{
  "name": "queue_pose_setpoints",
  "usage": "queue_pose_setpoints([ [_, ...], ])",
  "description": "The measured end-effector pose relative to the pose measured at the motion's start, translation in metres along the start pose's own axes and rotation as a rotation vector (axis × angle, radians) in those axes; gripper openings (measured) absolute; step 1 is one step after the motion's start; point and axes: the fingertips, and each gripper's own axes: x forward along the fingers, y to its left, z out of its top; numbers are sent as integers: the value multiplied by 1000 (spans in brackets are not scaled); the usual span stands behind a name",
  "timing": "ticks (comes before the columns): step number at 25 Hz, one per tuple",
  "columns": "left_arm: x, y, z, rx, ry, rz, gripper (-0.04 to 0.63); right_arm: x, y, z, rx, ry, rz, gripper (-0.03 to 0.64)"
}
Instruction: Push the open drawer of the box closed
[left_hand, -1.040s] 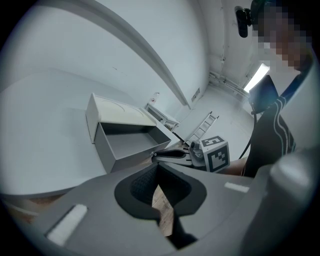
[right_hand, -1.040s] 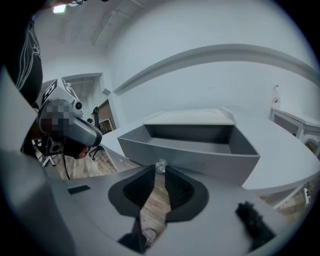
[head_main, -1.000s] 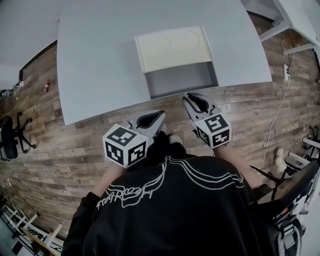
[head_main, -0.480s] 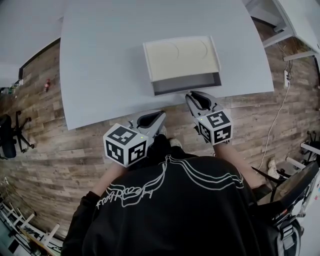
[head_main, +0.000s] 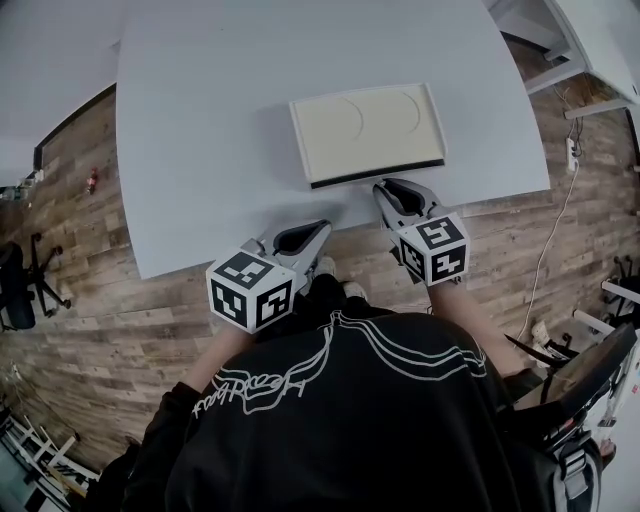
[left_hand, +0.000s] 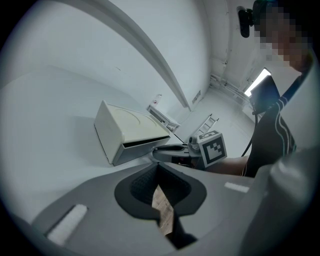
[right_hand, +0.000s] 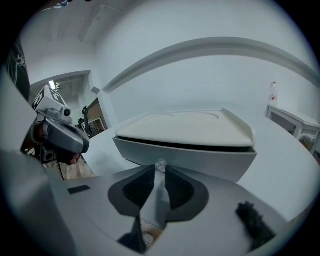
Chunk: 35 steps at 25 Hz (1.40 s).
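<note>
A cream-topped box (head_main: 368, 128) lies on the pale grey table (head_main: 200, 120). Its grey drawer front (head_main: 378, 174) shows as only a thin strip under the lid, nearly flush. My right gripper (head_main: 385, 187) is shut, its tips against that drawer front (right_hand: 200, 157) at a small clear knob (right_hand: 160, 165). My left gripper (head_main: 322, 226) is shut and holds nothing; it hovers at the table's near edge, left of the box (left_hand: 127, 127). In the left gripper view the right gripper (left_hand: 172, 150) touches the box's front.
Wood-plank floor surrounds the table. An office chair (head_main: 15, 280) stands at far left. Another white table (head_main: 600, 40) sits at upper right, with a cable (head_main: 560, 210) trailing on the floor below it.
The drawer has slid from well open to almost shut, pushed by my right gripper moving forward. The left gripper has stayed by the table edge.
</note>
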Motion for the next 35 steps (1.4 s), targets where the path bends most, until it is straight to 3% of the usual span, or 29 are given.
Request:
queue_pose_setpoints([
  [14,-1,20,16,28,9,-10,6,9,-9,8,35,-17,-18,72],
  [23,-10,-24,8,105,-25,-34,6,-16,-3,-3,-26,-19,-11,72],
  [28,-25,-66,-15,131,-47,-16,6,-69,50,-10,-59,-95,147,71],
  [35,-40,-163,-42,186,-128,11,6,-205,110,-29,-90,-226,370,11],
])
